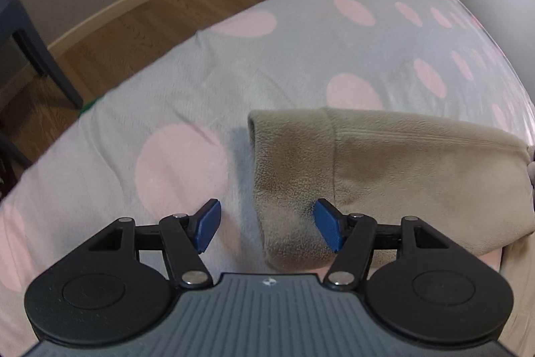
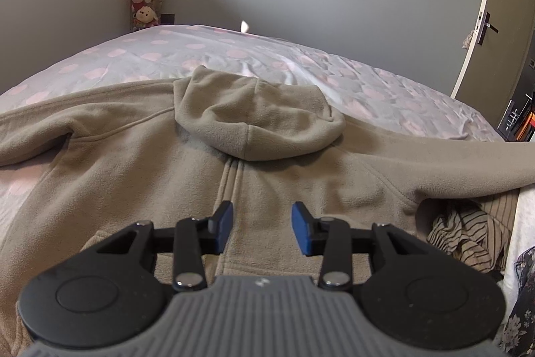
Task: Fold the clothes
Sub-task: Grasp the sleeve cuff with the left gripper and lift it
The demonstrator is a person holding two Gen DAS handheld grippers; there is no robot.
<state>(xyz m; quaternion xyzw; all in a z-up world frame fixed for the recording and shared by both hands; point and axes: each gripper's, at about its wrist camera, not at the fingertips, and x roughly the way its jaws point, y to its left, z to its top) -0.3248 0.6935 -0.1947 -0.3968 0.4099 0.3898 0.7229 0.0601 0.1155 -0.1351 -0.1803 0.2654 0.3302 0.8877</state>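
Observation:
A beige fleece hoodie (image 2: 140, 163) lies spread flat on the bed, its hood (image 2: 257, 119) folded down over the chest and both sleeves stretched out sideways. In the left wrist view one sleeve (image 1: 384, 163) ends in a cuff (image 1: 287, 163). My left gripper (image 1: 267, 226) is open just above that cuff, its right pad over the fleece and its left pad over the bedsheet. My right gripper (image 2: 262, 226) hovers open over the hoodie's front by the zip seam (image 2: 230, 186), holding nothing.
The bed has a grey sheet with pink dots (image 1: 180, 163). A striped garment (image 2: 468, 230) and a floral one (image 2: 521, 296) lie bunched at the right. Wooden floor (image 1: 160, 12) and a dark table leg (image 1: 43, 56) are left of the bed. A door (image 2: 491, 22) stands far right.

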